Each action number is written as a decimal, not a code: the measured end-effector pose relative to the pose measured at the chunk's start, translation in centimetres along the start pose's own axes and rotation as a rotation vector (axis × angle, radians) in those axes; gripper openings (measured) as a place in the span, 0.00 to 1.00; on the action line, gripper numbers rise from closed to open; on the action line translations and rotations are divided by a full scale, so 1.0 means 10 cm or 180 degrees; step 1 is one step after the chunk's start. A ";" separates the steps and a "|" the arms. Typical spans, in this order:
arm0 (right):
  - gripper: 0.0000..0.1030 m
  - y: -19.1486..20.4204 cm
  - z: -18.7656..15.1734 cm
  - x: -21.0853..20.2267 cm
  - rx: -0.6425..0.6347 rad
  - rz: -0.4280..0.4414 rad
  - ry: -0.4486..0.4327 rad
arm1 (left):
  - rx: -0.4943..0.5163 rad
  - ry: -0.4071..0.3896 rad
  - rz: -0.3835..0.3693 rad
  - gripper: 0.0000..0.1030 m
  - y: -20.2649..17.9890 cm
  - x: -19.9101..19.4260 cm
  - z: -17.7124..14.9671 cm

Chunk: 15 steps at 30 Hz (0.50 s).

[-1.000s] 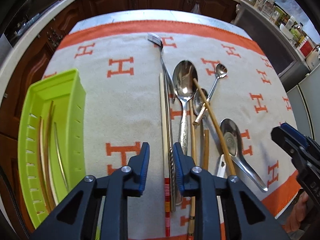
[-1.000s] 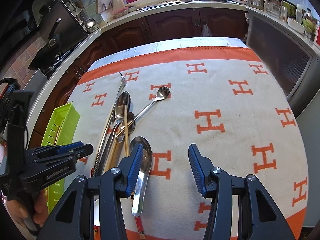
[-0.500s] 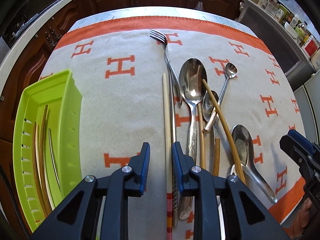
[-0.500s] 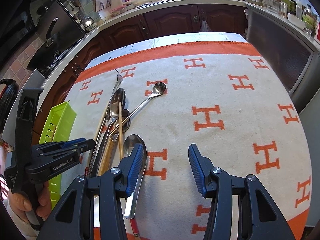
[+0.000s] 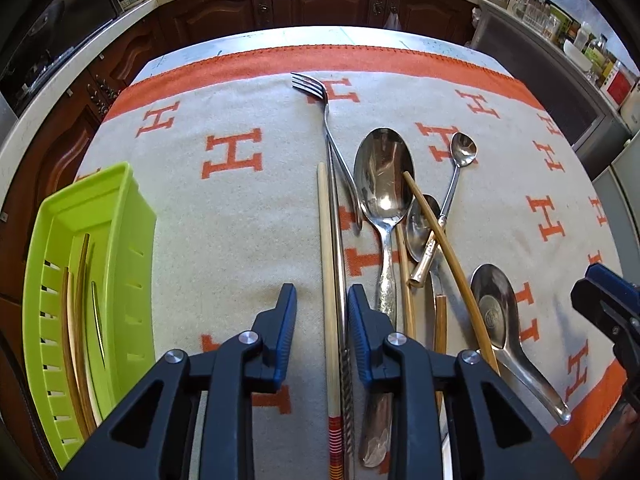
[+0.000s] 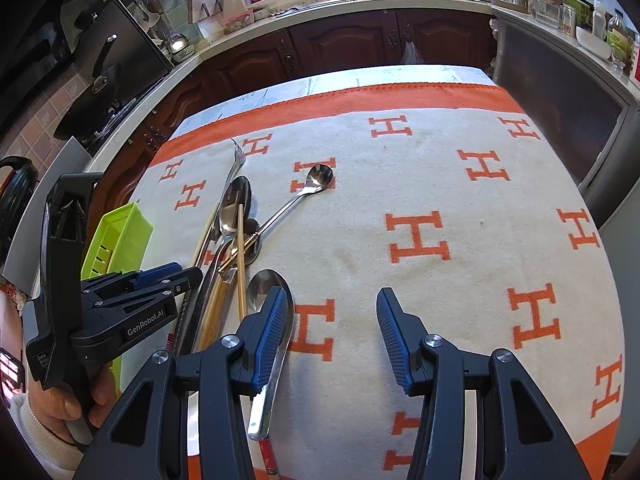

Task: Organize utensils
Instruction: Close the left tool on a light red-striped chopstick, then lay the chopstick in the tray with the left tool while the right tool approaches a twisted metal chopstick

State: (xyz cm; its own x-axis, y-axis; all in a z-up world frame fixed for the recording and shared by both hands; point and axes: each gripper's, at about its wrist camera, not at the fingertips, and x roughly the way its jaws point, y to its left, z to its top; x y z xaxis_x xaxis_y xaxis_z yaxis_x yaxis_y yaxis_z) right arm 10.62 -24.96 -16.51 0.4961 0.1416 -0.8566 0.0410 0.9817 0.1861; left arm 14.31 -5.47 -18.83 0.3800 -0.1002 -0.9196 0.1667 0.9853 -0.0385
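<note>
Chopstick: a pale, straight wooden chopstick [image 5: 329, 280] with a red-striped near end lies mid-cloth, framed by your left gripper [image 5: 322, 316], whose ribbed blue pads are narrowly parted, not touching it.
Neighbours: a steel fork [image 5: 326, 120] and glossy spoons [image 5: 384, 184] to the right.
Tray: a slotted lime plastic tray [image 5: 132, 216] at far left.
Right gripper: your right gripper [image 6: 332, 334] is spread wide and empty over the woolly H-patterned cloth [image 6: 440, 184].
</note>
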 end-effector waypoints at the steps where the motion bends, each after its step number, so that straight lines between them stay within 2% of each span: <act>1: 0.46 0.00 0.00 0.00 -0.0003 -0.0001 0.0002 | -0.0022 0.0014 -0.0055 0.24 0.02 0.00 0.01; 5: 0.46 0.01 0.01 0.02 -0.0007 -0.0014 0.0011 | -0.0116 0.0081 -0.0347 0.24 0.12 -0.02 -0.01; 7: 0.46 0.01 0.01 0.02 -0.0001 -0.0017 0.0018 | -0.0105 0.0075 -0.0354 0.23 0.12 -0.01 -0.02; 10: 0.46 0.03 0.01 0.04 -0.0011 -0.0016 0.0028 | -0.0068 0.0082 -0.0320 0.09 0.11 0.00 -0.01; 15: 0.46 0.05 0.00 0.02 -0.0037 -0.0020 0.0025 | -0.0199 0.0135 -0.0448 0.08 0.17 0.00 -0.03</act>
State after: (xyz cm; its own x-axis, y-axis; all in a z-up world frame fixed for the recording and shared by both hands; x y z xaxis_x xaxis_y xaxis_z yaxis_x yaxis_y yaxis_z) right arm 10.77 -24.41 -16.54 0.4890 0.1363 -0.8616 0.0341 0.9840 0.1750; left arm 14.36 -3.72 -18.99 0.3179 -0.2334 -0.9189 0.1580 0.9687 -0.1914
